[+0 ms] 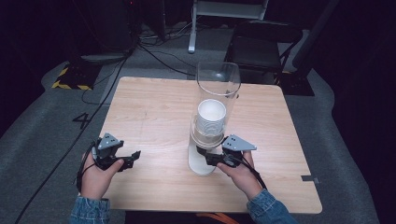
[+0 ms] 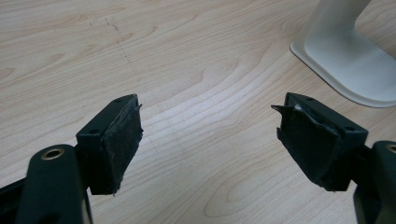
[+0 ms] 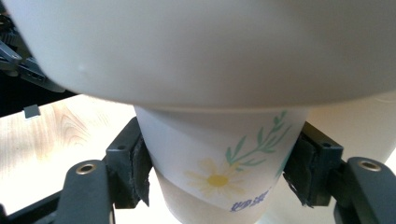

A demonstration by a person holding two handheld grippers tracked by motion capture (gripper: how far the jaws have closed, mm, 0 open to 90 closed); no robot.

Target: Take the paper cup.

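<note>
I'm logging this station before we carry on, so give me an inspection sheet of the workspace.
Surface: wooden table, bare around the work.
Job's things: cup dispenser, clear tube on a white base; daisy-print paper cup hanging below it.
Clutter: nothing seen.
Grippers: left gripper open above bare wood; right gripper shut on the paper cup.
Cables: black cable trailing off the left gripper.
Surroundings: grey carpet, dark chair.

From my right tool's camera the dispenser body (image 3: 210, 46) looms blurred and cropped by the frame, hiding the paper cup's (image 3: 219, 158) upper part, while its printed blue lettering is cut off below.
</note>
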